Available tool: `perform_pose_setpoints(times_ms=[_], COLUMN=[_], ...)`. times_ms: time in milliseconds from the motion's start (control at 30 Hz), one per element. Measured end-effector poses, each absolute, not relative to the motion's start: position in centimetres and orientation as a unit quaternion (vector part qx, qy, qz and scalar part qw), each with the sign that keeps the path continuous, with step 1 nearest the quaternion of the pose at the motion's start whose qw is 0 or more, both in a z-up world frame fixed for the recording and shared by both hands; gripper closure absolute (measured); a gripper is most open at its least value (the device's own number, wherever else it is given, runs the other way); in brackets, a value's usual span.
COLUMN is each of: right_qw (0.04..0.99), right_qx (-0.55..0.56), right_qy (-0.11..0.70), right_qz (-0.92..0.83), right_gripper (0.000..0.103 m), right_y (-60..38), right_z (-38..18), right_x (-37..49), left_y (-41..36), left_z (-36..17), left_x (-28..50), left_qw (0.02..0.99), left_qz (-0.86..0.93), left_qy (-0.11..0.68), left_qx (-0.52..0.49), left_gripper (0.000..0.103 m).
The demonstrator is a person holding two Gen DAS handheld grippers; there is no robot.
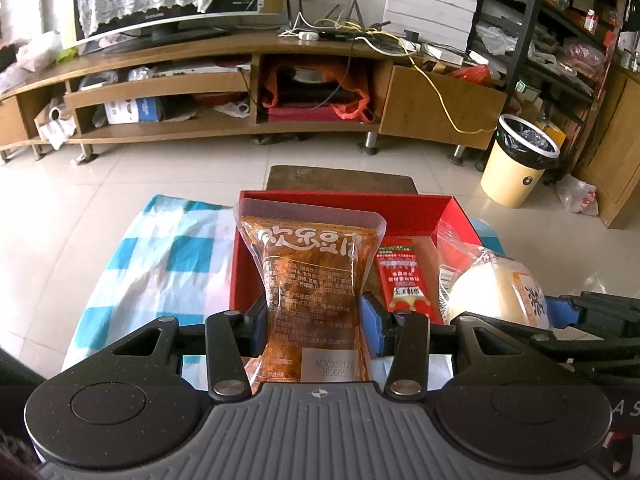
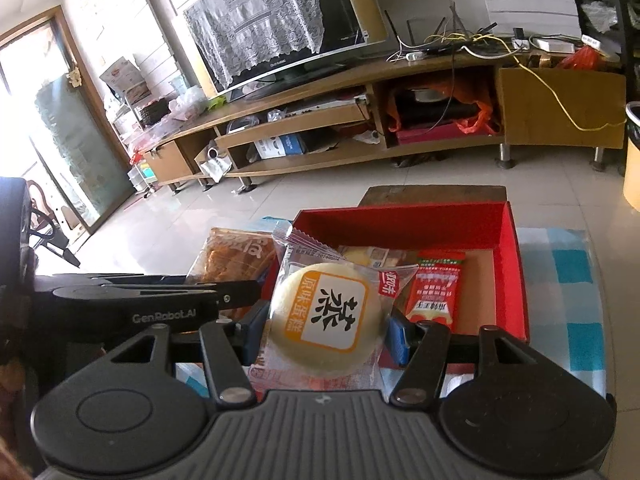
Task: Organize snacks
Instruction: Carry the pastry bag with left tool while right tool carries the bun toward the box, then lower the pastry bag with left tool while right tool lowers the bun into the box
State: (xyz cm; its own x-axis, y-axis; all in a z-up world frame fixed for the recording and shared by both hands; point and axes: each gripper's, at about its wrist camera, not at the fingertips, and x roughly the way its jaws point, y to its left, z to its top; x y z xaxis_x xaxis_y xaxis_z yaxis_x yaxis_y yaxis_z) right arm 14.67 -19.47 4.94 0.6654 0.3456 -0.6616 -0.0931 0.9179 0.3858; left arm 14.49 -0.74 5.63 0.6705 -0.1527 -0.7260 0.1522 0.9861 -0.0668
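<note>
While your left gripper (image 1: 314, 316) pinches the soft, crinkly tofu packet (image 1: 310, 280) mid-body and your right gripper (image 2: 326, 322) clamps the squashy steamed cake (image 2: 326, 312), squeeze lightly toward the red box (image 2: 400, 216) at twelve o'clock.

White Chinese characters run across the top of the clear spicy snack pouch (image 1: 314, 280) at frame centre in the left wrist view; a white patch near its foot is printed "AC2025112" over "2026052", both cut off at the right. In the right wrist view, "GenRobot.AI" stands in grey on the black gripper arm (image 2: 152, 304) at left, and one big black Chinese character fills the white square label on the round cake packet (image 2: 326, 312).
</note>
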Motion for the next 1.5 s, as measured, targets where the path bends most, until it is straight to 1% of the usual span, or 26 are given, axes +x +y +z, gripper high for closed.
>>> perform_pose_setpoints(times_ms=[533, 900, 1167, 1500], right_qw=[0.895, 0.891, 0.882, 0.877], right_qx=[0.159, 0.159, 0.175, 0.172], right_qy=[0.401, 0.415, 0.428, 0.439], right_qz=[0.110, 0.094, 0.091, 0.092], right_gripper=[0.048, 0.048, 0.048, 0.048], right_y=[-21.0, -22.2, -23.1, -23.1], right_z=[2.9, 0.3, -2.0, -3.6], right_x=[18.9, 21.8, 23.0, 24.0], left_y=[-2.8, -3.7, -4.1, -4.4], left_z=[3.8, 1.7, 0.1, -1.1], left_x=[19.3, 22.7, 24.0, 25.2], left_qw=[0.908, 0.901, 0.895, 0.890], left_qz=[-0.088, -0.084, -0.079, -0.077], left_qy=[0.410, 0.424, 0.438, 0.449], left_qx=[0.019, 0.026, 0.036, 0.032], left_gripper=[0.049, 0.049, 0.049, 0.049])
